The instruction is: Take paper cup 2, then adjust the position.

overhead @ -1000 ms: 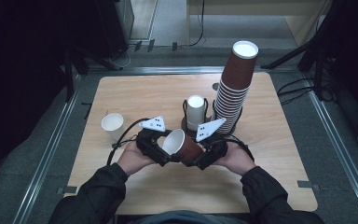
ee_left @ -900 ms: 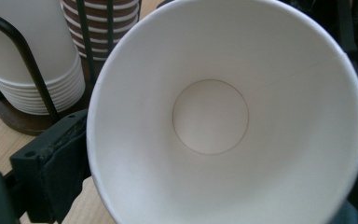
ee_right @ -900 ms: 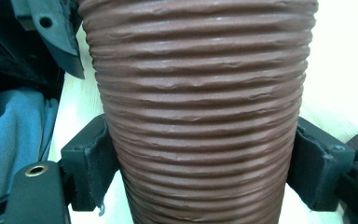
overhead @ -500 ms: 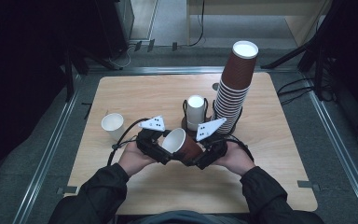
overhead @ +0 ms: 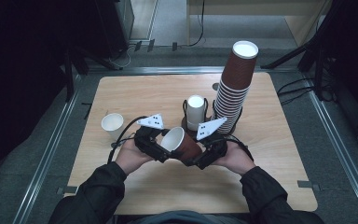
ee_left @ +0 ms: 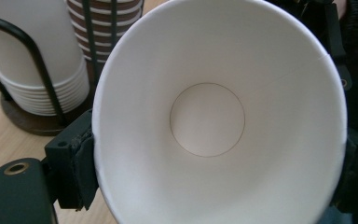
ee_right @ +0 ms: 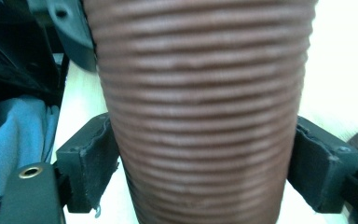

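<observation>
A brown ribbed paper cup (overhead: 182,145) with a white inside lies on its side above the table, held between both grippers. My left gripper (overhead: 161,148) faces its open mouth (ee_left: 207,119). Its jaws have just been closing on the cup between them, and the pads (ee_left: 77,163) now press on the rim. My right gripper (overhead: 201,156) is shut around the ribbed body (ee_right: 200,116), with pads (ee_right: 95,163) against both sides.
A tall leaning stack of brown cups (overhead: 233,88) stands at the back right. Beside it a stack of white cups (overhead: 196,109) sits in a black wire holder (ee_left: 42,70). A single white cup (overhead: 112,125) stands at the left on the wooden table (overhead: 261,177).
</observation>
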`<state>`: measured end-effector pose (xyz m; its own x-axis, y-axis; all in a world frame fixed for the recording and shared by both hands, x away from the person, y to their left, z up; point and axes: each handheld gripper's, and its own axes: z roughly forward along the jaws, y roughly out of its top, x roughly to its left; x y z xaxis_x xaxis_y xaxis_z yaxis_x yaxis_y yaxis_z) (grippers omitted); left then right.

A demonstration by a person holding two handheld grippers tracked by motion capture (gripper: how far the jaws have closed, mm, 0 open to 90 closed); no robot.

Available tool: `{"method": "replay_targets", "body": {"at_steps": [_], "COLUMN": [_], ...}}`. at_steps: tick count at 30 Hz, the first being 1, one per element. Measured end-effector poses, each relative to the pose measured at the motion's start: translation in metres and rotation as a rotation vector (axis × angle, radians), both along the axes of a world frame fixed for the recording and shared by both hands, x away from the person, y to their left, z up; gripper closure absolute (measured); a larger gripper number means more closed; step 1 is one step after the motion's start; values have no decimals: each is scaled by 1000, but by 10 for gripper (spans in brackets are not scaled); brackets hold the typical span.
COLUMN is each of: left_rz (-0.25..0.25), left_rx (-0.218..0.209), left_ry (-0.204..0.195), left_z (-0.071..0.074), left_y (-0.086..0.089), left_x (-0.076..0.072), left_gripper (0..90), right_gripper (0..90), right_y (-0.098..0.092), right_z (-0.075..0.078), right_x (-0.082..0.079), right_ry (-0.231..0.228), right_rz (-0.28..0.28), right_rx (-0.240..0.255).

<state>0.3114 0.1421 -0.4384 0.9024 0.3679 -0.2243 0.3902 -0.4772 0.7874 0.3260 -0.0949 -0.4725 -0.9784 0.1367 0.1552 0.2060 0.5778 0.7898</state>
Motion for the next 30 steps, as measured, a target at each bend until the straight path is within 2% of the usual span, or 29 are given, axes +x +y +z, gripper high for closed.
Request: {"method": "replay_targets", "body": {"at_steps": [6,8,17,23,30], "left_rz": [7,14,34,35,27], "left_rx": [21,40,78,111,150], "left_ry": [-7,-16,0,3,11], "left_z": [7,8,12,11,11], "left_y": [6,9,21,24,28], "left_x": [0,0,4,5,6], "left_gripper": [108,108,108,108,108], "right_gripper": [167,166,159,159,159], "right_y": [-2,-2,-9,-15,-22], "right_z": [-1,-1,1,4,5], "right_x": [0,1,-3,-5,-3], "right_ry": [12,0,-2,1,-34], "right_rz": [-9,-15,-38,-72,-135], "right_rx": [-23,-19,-25,-13,-7]}}
